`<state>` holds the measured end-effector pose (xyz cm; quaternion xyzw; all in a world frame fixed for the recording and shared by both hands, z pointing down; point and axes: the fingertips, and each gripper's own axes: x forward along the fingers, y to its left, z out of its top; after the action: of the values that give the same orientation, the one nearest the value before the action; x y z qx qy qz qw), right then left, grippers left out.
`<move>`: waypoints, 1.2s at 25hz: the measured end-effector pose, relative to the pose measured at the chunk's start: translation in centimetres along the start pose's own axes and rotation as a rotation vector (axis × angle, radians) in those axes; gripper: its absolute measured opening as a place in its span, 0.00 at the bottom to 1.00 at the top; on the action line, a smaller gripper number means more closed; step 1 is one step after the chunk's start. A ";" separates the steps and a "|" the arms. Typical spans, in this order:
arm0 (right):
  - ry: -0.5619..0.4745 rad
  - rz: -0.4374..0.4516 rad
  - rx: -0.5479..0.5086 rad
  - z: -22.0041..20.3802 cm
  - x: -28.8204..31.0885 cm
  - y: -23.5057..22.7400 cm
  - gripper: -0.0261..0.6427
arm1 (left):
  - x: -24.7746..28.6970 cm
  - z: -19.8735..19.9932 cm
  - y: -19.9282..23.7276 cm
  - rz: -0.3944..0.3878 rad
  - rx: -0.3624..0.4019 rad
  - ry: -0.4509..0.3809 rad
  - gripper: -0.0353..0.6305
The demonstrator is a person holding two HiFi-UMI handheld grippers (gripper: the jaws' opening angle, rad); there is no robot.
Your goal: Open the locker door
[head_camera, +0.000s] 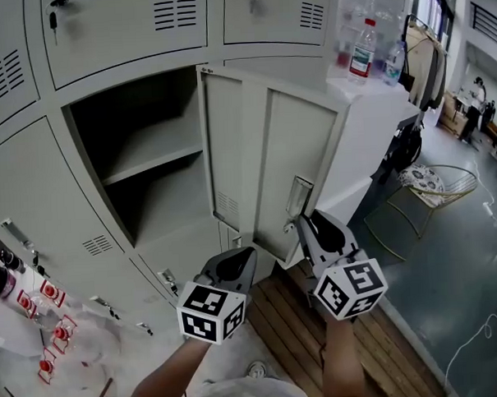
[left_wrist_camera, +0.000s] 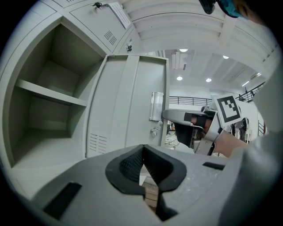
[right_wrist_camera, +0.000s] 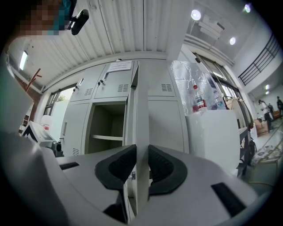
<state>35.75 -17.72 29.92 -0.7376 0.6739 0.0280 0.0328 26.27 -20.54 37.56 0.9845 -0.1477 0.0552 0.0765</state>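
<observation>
We're looking at a bank of pale grey sheet-metal lockers (head_camera: 34, 186): smooth painted fronts, flat and rectangular, with small louvred vent slots punched in. The locker door (head_camera: 267, 152) for the task is the one in the middle. It's standing wide open, hinged on the right side of its opening and sticking out almost straight toward us. The face we can see has a folded vertical rib, a patch of vent slots (head_camera: 226, 204) low down and a boxy metal latch plate (head_camera: 298, 195) near the free edge. Behind it the open compartment (head_camera: 138, 108) is a plain box with one flat shelf (head_camera: 152, 152) across it. The right gripper (right_wrist_camera: 141, 164) is pinching the door's thin free edge, with its black ribbed rubber pads (right_wrist_camera: 118, 167) pressing on either side of the sheet. The left gripper (left_wrist_camera: 142, 152) hangs low, just left of the door and clear of it. Its jaws are pressed together at the tips and there's nothing in between. Both grippers are matte grey plastic shells, each with a marker cube (head_camera: 211, 312) printed in black-and-white squares. Under them is a wooden slat floor (head_camera: 295, 331). To the right stands a white cabinet (head_camera: 377, 122) with a clear plastic bottle (head_camera: 362, 49) with a red label on top.
</observation>
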 end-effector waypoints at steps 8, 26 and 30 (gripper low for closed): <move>-0.002 -0.023 0.004 -0.1 0.9 -2.0 0.16 | 0.8 0.0 0.1 0.007 0.011 0.004 0.06; 0.023 -0.090 -0.070 0.2 0.2 -1.4 0.22 | -0.1 0.1 0.1 0.016 0.015 0.006 0.06; 0.024 -0.084 -0.070 0.1 -0.1 -0.4 0.22 | -0.8 0.1 0.2 0.019 0.017 0.006 0.06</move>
<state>36.18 -17.58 29.87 -0.7662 0.6413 0.0415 0.0000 25.47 -20.54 37.36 0.9836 -0.1561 0.0599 0.0682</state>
